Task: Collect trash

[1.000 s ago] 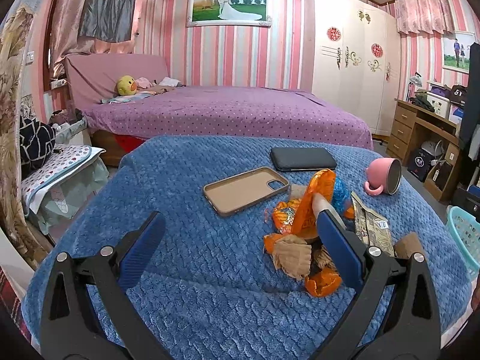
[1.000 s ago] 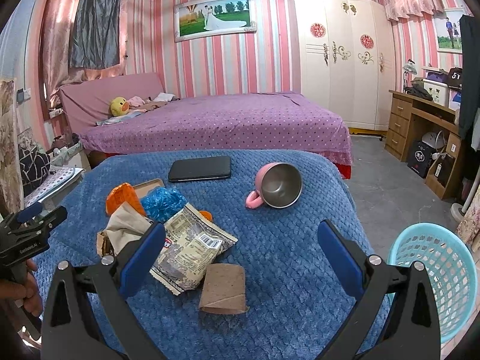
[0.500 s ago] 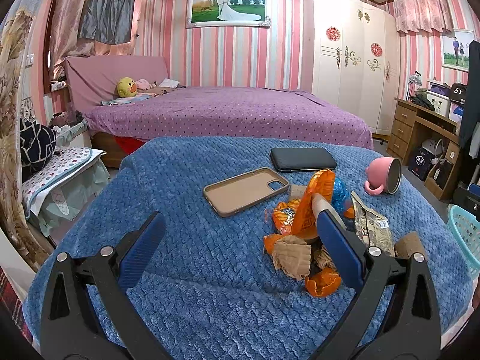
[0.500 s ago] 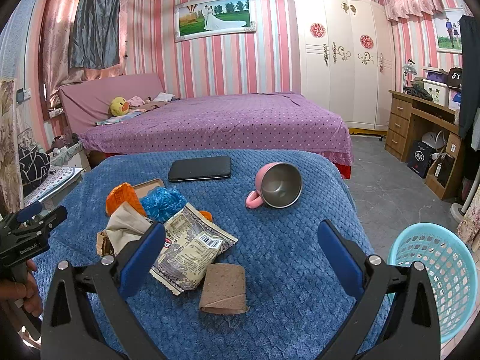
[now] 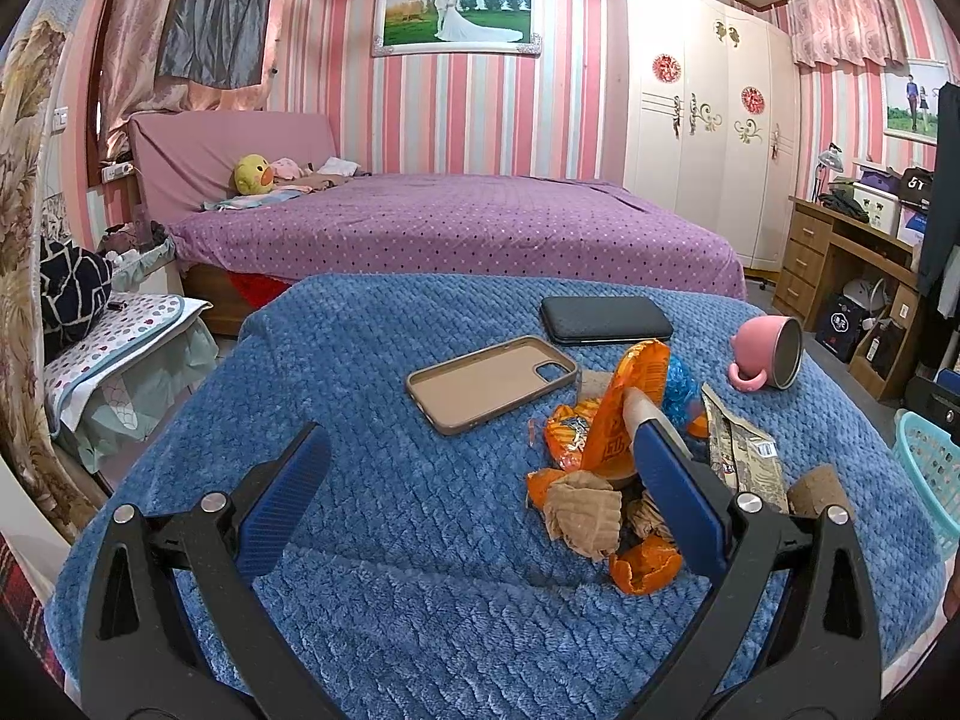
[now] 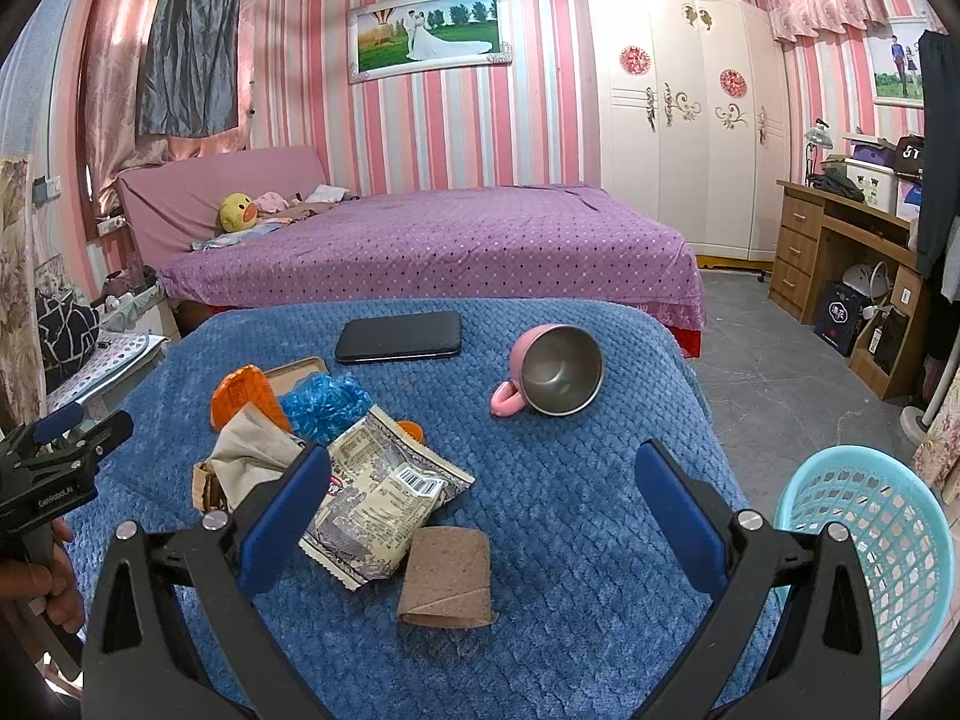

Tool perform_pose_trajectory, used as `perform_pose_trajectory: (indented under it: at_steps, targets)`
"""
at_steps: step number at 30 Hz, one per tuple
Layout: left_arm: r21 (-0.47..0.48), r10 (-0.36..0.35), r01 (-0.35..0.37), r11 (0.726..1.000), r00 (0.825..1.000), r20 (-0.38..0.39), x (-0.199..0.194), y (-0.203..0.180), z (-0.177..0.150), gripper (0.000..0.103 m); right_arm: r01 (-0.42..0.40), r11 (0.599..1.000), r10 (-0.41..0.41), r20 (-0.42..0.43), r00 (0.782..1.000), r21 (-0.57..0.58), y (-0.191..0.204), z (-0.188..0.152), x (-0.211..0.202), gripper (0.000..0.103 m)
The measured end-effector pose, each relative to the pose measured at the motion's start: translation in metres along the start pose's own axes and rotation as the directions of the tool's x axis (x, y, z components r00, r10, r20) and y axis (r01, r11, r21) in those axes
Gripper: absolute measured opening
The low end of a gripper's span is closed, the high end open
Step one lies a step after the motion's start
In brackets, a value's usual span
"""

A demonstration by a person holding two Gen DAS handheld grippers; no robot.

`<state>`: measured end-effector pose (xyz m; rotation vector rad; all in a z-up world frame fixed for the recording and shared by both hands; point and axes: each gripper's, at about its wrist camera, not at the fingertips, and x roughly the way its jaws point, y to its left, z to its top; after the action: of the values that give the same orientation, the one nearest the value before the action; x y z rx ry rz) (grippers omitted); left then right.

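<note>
A pile of trash lies on the blue blanket (image 6: 570,516): orange wrappers (image 5: 624,414), crumpled brown paper (image 5: 585,513), a blue crinkled wrapper (image 6: 324,405), a printed snack bag (image 6: 384,495) and a brown cardboard tube (image 6: 447,576). My left gripper (image 5: 474,480) is open and empty, hovering left of the pile, its right finger in front of the wrappers. My right gripper (image 6: 474,480) is open and empty, above the tube and snack bag. A light blue basket (image 6: 870,552) stands on the floor at the right; its rim also shows in the left wrist view (image 5: 927,462).
A tan phone case (image 5: 492,381), a black phone (image 6: 399,336) and a pink mug (image 6: 552,375) on its side lie on the blanket beyond the trash. A purple bed (image 5: 456,228) is behind, a wooden desk (image 6: 840,246) at the right.
</note>
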<state>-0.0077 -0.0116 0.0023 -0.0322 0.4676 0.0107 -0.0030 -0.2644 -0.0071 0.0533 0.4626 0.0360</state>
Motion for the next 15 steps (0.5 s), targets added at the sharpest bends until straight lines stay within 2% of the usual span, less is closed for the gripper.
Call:
perform_pose_trajectory:
  at_steps: [15]
  targets:
    - [-0.008, -0.005, 0.005, 1.0, 1.0, 0.002, 0.0009, -0.0022, 0.0012, 0.098, 0.0, 1.0, 0.0, 0.001, 1.0, 0.0, -0.0003, -0.0001, 0.0, 0.099]
